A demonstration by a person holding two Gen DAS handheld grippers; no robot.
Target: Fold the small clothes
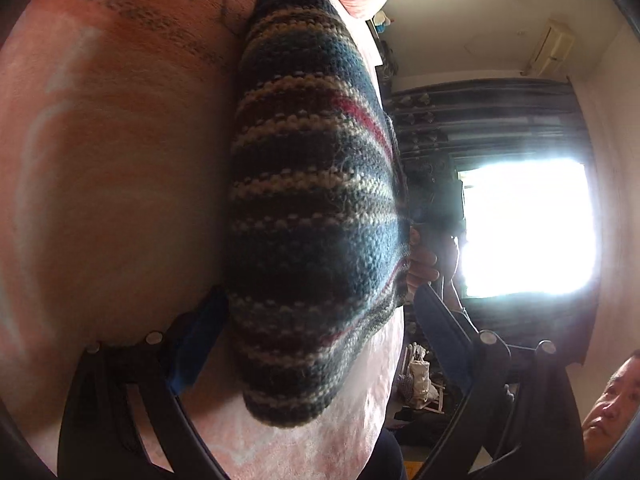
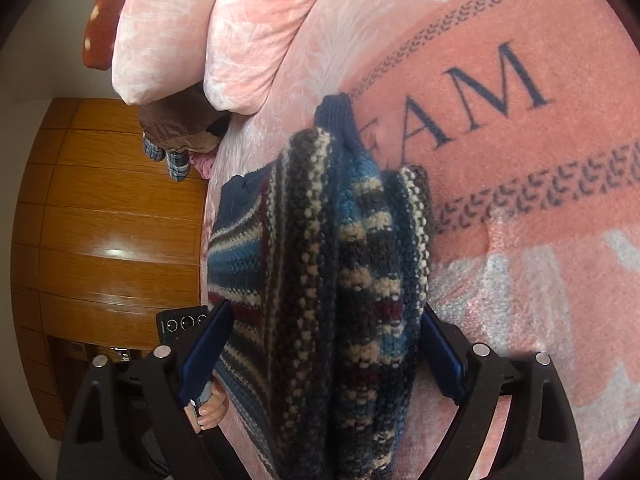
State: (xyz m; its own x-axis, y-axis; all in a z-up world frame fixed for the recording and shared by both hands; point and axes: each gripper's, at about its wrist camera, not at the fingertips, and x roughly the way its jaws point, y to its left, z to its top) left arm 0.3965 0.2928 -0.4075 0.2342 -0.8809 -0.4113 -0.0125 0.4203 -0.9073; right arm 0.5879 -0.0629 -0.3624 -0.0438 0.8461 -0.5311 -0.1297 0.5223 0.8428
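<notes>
1. Broadly, a pink blanket (image 2: 520, 152) fills the right and centre of the right wrist view, with dark letters "EAM" at upper right and a band of small dark marks below them; in the left wrist view it fills the left half.
2. Two pink pillows (image 2: 192, 28) lie at the upper left of the right view, at the blanket's edge.
3. A wooden panel (image 2: 108, 240) takes the left of that view.
4. The striped knit sweater (image 2: 348, 280) runs down the centre of the right view, bunched in folds, its navy cuff at the top touching the blanket. In the left view it fills the centre from top to bottom.
5. A bright window (image 1: 528, 228) sits at right centre of the left view, under a dark curtain.
6. The right gripper (image 2: 320, 344) stands wide at the bottom, blue pads on either side of the bunched sweater; whether they press it I cannot tell.
7. The left gripper (image 1: 308, 344) is also spread wide at the bottom, the sweater lying between its pads; a grip cannot be told.
8. A phone (image 2: 180, 322) shows just left of the right gripper's left pad.
9. A hand's fingers (image 1: 422, 264) show at the sweater's right edge in the left view.
</notes>
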